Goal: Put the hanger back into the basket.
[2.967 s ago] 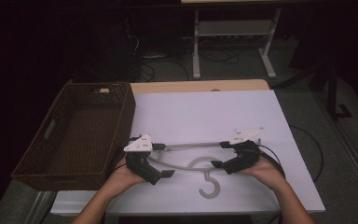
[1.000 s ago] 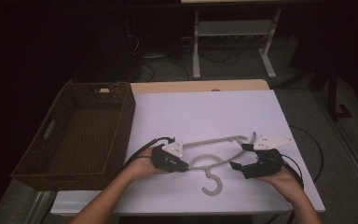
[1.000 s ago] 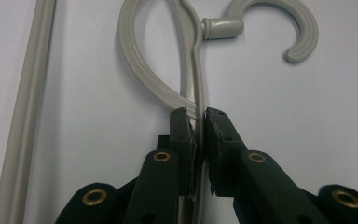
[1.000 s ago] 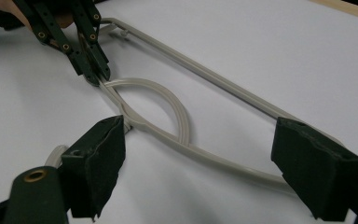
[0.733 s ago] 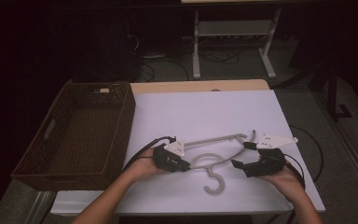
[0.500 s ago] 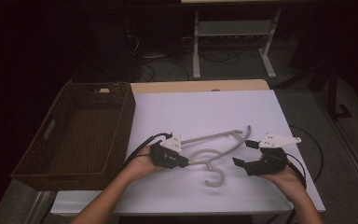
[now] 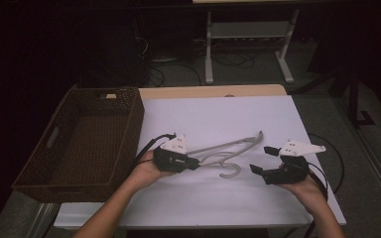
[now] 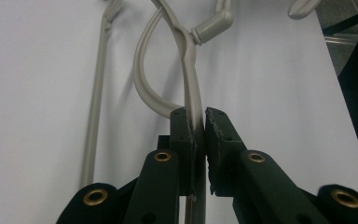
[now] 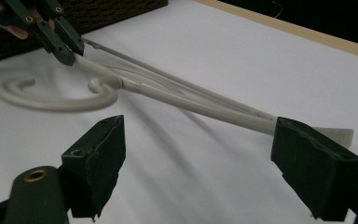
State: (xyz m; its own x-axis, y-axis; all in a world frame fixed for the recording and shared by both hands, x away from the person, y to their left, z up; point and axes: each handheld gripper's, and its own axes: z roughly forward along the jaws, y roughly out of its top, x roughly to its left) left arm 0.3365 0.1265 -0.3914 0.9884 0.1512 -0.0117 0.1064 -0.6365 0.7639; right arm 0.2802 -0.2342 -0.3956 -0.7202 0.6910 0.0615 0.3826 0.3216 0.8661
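A grey plastic hanger lies across the white table, its hook toward the front edge. My left gripper is shut on the hanger's left arm, close to the hook. In the left gripper view the pads pinch the thin arm of the hanger. That end is raised off the table. My right gripper stands open just in front of the hanger's right end, apart from it. In the right gripper view the hanger runs across beyond my right gripper, with the left gripper at its far end.
A dark woven basket stands at the table's left side, beside the left hand. A metal stand and cables sit on the floor beyond the table's far edge. Cables trail from both grippers.
The left gripper has risen with the hanger's left arm in it, and the hook has come up off the table. The right gripper has stayed in place, open.
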